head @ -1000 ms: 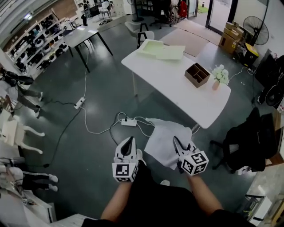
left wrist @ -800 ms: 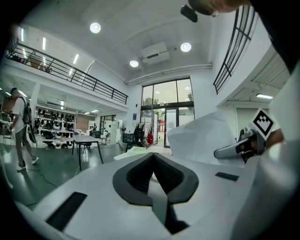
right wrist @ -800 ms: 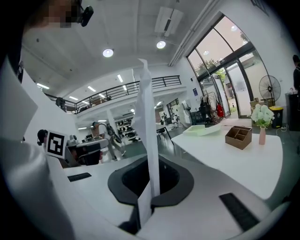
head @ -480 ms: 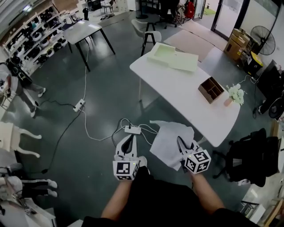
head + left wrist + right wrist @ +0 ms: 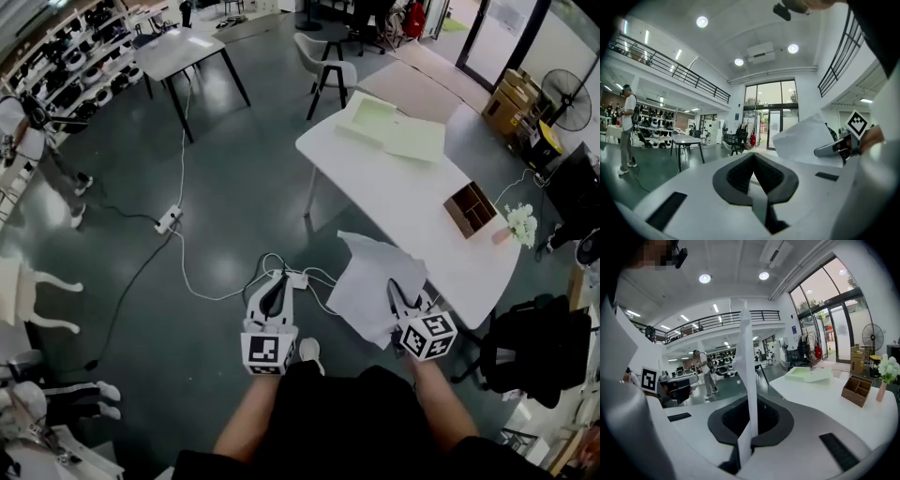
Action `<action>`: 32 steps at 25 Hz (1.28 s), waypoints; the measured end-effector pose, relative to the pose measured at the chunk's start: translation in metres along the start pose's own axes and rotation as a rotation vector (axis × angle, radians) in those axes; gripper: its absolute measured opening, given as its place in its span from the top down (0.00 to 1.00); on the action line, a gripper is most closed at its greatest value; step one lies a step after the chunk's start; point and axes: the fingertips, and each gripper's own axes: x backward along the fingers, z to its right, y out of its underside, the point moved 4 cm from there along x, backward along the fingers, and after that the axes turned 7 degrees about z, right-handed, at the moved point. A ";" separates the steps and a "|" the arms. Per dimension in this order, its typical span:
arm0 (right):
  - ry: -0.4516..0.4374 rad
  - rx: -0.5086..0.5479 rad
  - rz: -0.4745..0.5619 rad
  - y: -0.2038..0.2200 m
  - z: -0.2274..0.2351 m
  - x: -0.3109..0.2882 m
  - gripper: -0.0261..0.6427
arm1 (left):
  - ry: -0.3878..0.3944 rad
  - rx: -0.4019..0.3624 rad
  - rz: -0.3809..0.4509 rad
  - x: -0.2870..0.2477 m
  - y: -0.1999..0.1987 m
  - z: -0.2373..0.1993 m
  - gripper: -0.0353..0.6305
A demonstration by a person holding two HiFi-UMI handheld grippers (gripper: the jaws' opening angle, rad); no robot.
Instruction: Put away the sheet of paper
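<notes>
- Dark grey floor [image 5: 187, 169]: hard and glossy, crossed by thin white cables.
- White rectangular table [image 5: 394, 197]: smooth matt top on slim legs, standing ahead of the person and to the right.
- Thin white sheet of paper [image 5: 361, 281]: held in the air in front of the person, close to the table's near edge. It bows and curls under its own weight, so it is judged very light, limp and easy to crease or tear. A hold on a margin suits it, and a second hold on the opposite edge would keep it flat.
- Pale green flat trays [image 5: 394, 127]: they lie at the table's far end and look stiff, either card or plastic.
- Right gripper [image 5: 396, 289]: pads are pressed together on the sheet's near edge, and the paper stands edge-on between them.
- Left gripper [image 5: 274, 284]: jaws are closed on each other with nothing between them, apart from the sheet.
- Brown open box with compartments [image 5: 471, 208]: rigid, either wood or card.
- Small vase of white flowers [image 5: 518, 225]: beside the box, and judged fragile.
</notes>
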 end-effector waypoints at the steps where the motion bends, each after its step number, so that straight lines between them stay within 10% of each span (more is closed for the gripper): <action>1: 0.002 -0.003 -0.004 0.000 -0.001 -0.005 0.96 | 0.001 0.005 0.001 -0.001 0.002 -0.004 0.94; 18: -0.028 -0.055 0.057 -0.049 0.033 -0.068 0.96 | -0.112 0.020 -0.008 -0.013 -0.003 -0.063 0.94; 32: -0.007 -0.069 0.054 -0.077 0.151 -0.179 0.96 | 0.003 -0.014 -0.095 -0.221 0.016 -0.069 0.94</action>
